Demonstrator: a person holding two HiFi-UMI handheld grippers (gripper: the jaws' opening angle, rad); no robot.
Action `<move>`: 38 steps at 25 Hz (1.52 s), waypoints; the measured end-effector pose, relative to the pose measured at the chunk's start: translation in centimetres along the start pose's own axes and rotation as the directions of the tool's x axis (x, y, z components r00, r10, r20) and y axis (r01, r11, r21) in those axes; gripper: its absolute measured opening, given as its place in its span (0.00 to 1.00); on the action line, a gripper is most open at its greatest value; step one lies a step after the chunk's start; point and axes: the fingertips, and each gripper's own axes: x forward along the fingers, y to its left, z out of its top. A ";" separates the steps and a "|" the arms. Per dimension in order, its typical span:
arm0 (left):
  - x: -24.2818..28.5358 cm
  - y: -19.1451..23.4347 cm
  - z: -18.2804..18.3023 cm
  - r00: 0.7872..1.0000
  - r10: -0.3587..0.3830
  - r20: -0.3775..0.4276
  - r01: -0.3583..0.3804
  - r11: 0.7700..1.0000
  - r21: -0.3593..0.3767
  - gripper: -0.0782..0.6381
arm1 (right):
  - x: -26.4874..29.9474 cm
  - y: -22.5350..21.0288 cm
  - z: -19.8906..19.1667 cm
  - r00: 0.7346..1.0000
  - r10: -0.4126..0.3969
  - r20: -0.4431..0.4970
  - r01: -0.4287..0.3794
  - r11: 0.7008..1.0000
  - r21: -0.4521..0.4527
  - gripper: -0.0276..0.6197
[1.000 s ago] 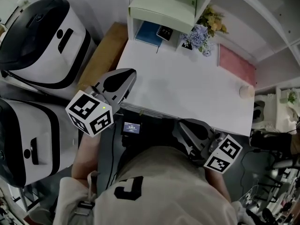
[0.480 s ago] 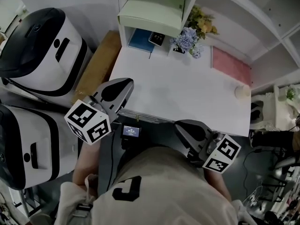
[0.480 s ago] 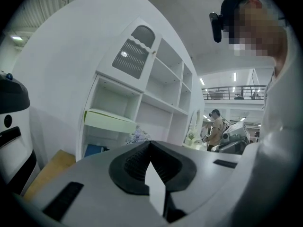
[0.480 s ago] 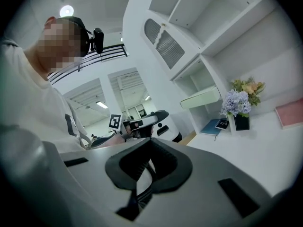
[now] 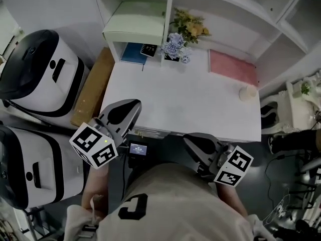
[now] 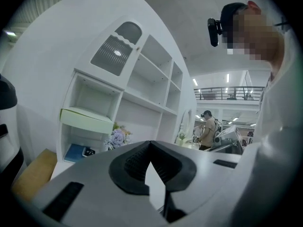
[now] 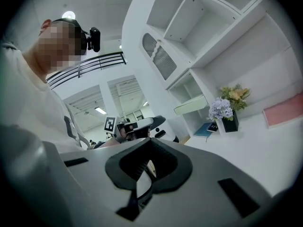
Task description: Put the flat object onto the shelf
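Low in the frame, the left tongs (image 5: 134,105) and right tongs (image 5: 187,139) are both pressed together and empty at the tabletop's (image 5: 175,99) near edge. The pink flat object (image 5: 233,68) lies upper right, beneath the shelf (image 5: 168,11).

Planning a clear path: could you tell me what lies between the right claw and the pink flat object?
Only bare white desk lies between the right claw and the pink flat object; the head view shows it.

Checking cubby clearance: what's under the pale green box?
Under the pale green box, a blue book lies flat with a small dark item at its right end. The box covers whatever lies further back.
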 end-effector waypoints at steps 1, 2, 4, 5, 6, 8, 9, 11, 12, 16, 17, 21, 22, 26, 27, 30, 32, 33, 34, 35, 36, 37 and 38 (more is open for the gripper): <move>0.2 -0.7 0.0 1.000 -0.004 0.000 0.004 1.000 0.000 0.13 | -0.5 0.0 -0.1 1.000 0.002 -0.004 -0.002 1.000 0.000 0.08; 0.4 -1.4 0.0 1.000 -0.007 -0.001 0.007 1.000 -0.001 0.13 | -0.9 0.0 -0.2 1.000 0.004 -0.013 -0.004 1.000 -0.004 0.08; 0.7 -2.6 -0.4 1.000 -0.009 -0.010 0.009 1.000 0.004 0.13 | -1.6 0.4 -0.7 0.999 0.015 -0.039 -0.015 1.000 -0.022 0.08; 0.8 -3.2 -0.6 1.000 -0.008 -0.016 0.009 1.000 0.009 0.13 | -1.8 0.6 -0.9 0.999 0.023 -0.048 -0.025 0.999 -0.033 0.08; 0.9 -3.7 -0.9 1.000 -0.008 -0.022 0.008 1.000 0.013 0.13 | -2.2 0.8 -1.0 0.998 0.033 -0.052 -0.035 0.999 -0.041 0.08; 1.0 -4.8 -1.4 1.000 -0.005 -0.028 0.006 1.000 0.015 0.13 | -2.9 1.0 -1.2 0.998 0.046 -0.053 -0.048 0.998 -0.046 0.08; 1.0 -5.3 -1.7 1.000 -0.002 -0.031 0.003 1.000 0.013 0.13 | -3.4 1.0 -1.4 0.997 0.049 -0.051 -0.052 0.998 -0.044 0.08; 1.0 -6.2 -2.3 0.999 0.011 -0.039 -0.011 1.000 0.007 0.13 | -4.4 1.2 -1.8 0.998 0.053 -0.045 -0.054 0.998 -0.033 0.08; 1.0 -6.6 -2.5 0.999 0.020 -0.044 -0.020 1.000 0.003 0.13 | -4.9 1.2 -2.0 0.998 0.052 -0.043 -0.053 0.998 -0.027 0.08; 0.6 -8.1 -3.0 0.998 0.047 -0.050 -0.048 0.999 -0.008 0.13 | -6.2 1.5 -2.5 0.997 0.065 -0.042 -0.066 0.998 -0.009 0.08; 0.5 -8.5 -3.2 0.997 0.054 -0.051 -0.054 0.999 -0.007 0.13 | -6.5 1.7 -2.7 0.996 0.075 -0.044 -0.076 0.997 -0.006 0.08; -0.4 -9.4 -4.5 0.991 0.110 -0.073 -0.113 0.993 -0.027 0.13 | -7.3 2.3 -3.6 0.992 0.111 -0.054 -0.111 0.994 0.007 0.08; -0.7 -9.7 -4.8 0.989 0.123 -0.079 -0.126 0.991 -0.035 0.13 | -7.5 2.5 -3.8 0.991 0.118 -0.057 -0.118 0.993 0.012 0.08; -2.0 -11.4 -5.1 0.987 0.138 -0.077 -0.140 0.990 -0.020 0.13 | -8.1 3.4 -4.6 0.984 0.162 -0.077 -0.160 0.987 0.028 0.08; -2.3 -11.9 -5.1 0.988 0.139 -0.069 -0.141 0.990 -0.021 0.13 | -8.2 3.7 -4.8 0.982 0.173 -0.079 -0.171 0.985 0.031 0.08; -3.1 -13.1 -5.0 0.989 0.145 -0.025 -0.147 0.987 -0.067 0.13 | -8.7 4.4 -5.3 0.976 0.204 -0.079 -0.201 0.979 0.038 0.08; -3.7 -13.7 -5.1 0.987 0.163 -0.009 -0.163 0.984 -0.078 0.13 | -9.1 5.0 -5.7 0.971 0.227 -0.082 -0.223 0.974 0.047 0.08; -4.0 -14.0 -5.2 0.985 0.174 -0.008 -0.175 0.982 -0.076 0.13 | -9.2 5.3 -6.0 0.967 0.238 -0.085 -0.235 0.971 0.053 0.08; -4.3 -14.3 -5.4 0.982 0.186 -0.010 -0.186 0.980 -0.071 0.13 | -9.4 5.5 -6.3 0.964 0.249 -0.089 -0.245 0.968 0.058 0.08; -4.6 -14.6 -5.5 0.981 0.195 -0.014 -0.196 0.978 -0.066 0.13 | -9.5 5.7 -6.5 0.962 0.258 -0.093 -0.253 0.965 0.064 0.08; -4.9 -14.9 -5.8 0.979 0.202 -0.021 -0.203 0.977 -0.061 0.13 | -9.5 5.9 -6.7 0.959 0.266 -0.095 -0.260 0.963 0.071 0.08; -5.2 -15.2 -6.0 0.978 0.205 -0.029 -0.207 0.977 -0.053 0.13 | -9.6 6.1 -6.9 0.957 0.274 -0.097 -0.267 0.961 0.077 0.08; -5.4 -15.4 -6.2 0.977 0.209 -0.036 -0.210 0.977 -0.045 0.13 | -9.6 6.3 -7.0 0.955 0.281 -0.099 -0.274 0.958 0.081 0.08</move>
